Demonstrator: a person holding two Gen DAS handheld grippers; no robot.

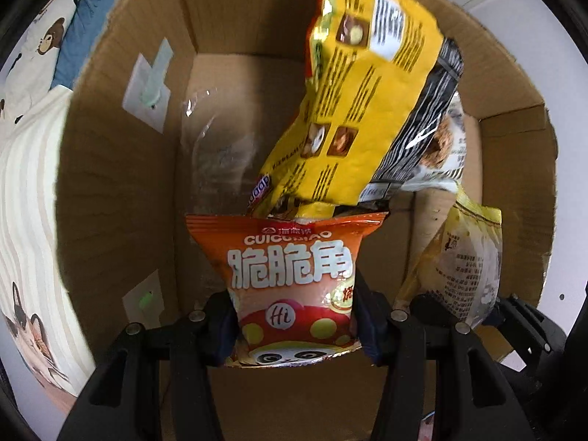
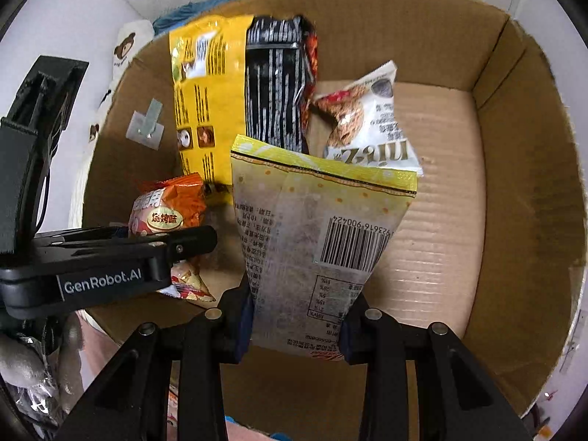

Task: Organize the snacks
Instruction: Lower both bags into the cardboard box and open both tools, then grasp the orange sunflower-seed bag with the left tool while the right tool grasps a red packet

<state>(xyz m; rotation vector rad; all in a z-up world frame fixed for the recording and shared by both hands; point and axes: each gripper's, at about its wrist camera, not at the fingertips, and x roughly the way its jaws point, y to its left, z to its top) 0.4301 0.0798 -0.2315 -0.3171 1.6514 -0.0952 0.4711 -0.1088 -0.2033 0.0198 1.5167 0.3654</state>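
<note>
My left gripper (image 1: 294, 325) is shut on an orange snack bag (image 1: 294, 279) and holds it inside the cardboard box (image 1: 121, 191). My right gripper (image 2: 296, 325) is shut on a pale yellow snack bag (image 2: 312, 228) with a barcode, also inside the box (image 2: 441, 202). In the right wrist view the left gripper (image 2: 147, 257) and the orange bag (image 2: 165, 213) show at the left. A big yellow bag (image 1: 352, 92), a black striped bag (image 2: 275, 92) and a white cookie bag (image 2: 367, 117) stand against the box's far wall.
The box's right half shows bare cardboard floor (image 2: 441, 239). Bear-print bedding (image 1: 33, 183) and blue cloth (image 1: 81, 25) lie outside the box at the left. Tape patches (image 1: 147, 88) stick to the box's left wall.
</note>
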